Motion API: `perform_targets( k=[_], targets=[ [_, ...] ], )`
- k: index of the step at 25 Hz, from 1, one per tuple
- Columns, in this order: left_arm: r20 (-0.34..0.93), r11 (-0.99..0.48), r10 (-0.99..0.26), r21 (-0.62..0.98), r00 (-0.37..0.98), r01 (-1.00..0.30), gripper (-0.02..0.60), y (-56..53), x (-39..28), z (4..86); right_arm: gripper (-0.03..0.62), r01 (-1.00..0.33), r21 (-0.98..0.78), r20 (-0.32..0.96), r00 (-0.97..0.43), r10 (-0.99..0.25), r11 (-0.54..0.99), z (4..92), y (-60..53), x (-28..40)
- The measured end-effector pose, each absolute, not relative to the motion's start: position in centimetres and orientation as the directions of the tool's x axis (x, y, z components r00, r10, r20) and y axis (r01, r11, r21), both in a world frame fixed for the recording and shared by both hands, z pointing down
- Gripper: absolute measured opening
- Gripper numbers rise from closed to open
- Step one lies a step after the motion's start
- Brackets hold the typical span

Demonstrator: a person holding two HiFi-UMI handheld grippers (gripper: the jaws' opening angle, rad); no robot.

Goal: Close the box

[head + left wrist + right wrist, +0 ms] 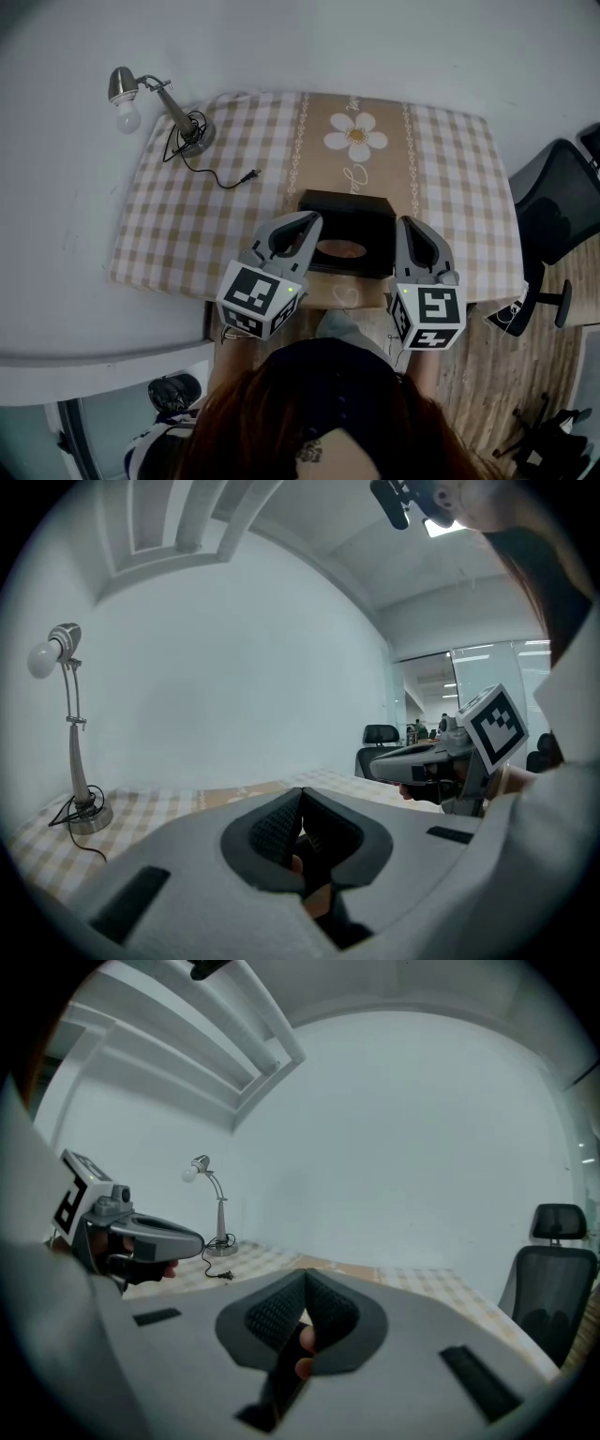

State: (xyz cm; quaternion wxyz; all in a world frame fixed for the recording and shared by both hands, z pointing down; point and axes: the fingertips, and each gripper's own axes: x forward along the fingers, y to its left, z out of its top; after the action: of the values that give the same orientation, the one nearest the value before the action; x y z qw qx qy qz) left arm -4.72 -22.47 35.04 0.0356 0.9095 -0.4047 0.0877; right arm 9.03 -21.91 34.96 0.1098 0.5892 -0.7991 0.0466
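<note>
The task looks barely begun. The box (349,206) sits on the surface (178,234) between the two grippers, just beside both sets of jaw tips. It appears open, with a brown oval showing inside. The dark part farther from the jaws is probably the raised lid, though from above the black shapes run together. The left gripper (312,219) has its jaws pressed together at the tips, gripping nothing, and the right gripper (406,225) is the same. Everything is left to do: lowering the lid and pressing it shut.
</note>
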Motion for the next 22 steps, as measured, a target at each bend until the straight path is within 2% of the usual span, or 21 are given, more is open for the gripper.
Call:
perform_targets(
  k=[16,22],
  targets=[
    [0.241,-0.603,-0.769,0.034,0.592,-0.797,0.021,-26.2,-7.4,36.9,0.017,-0.946,0.128,0.283,-0.254,-0.925,0.299,37.0,-25.5,10.7],
    [0.272,-0.583,-0.772,0.059,0.574,-0.811,0.021,-27.4,-8.1,38.1,0.017,-0.946,0.056,0.337,-0.284,-0.898,0.321,39.0,-26.2,11.6]
  ],
)
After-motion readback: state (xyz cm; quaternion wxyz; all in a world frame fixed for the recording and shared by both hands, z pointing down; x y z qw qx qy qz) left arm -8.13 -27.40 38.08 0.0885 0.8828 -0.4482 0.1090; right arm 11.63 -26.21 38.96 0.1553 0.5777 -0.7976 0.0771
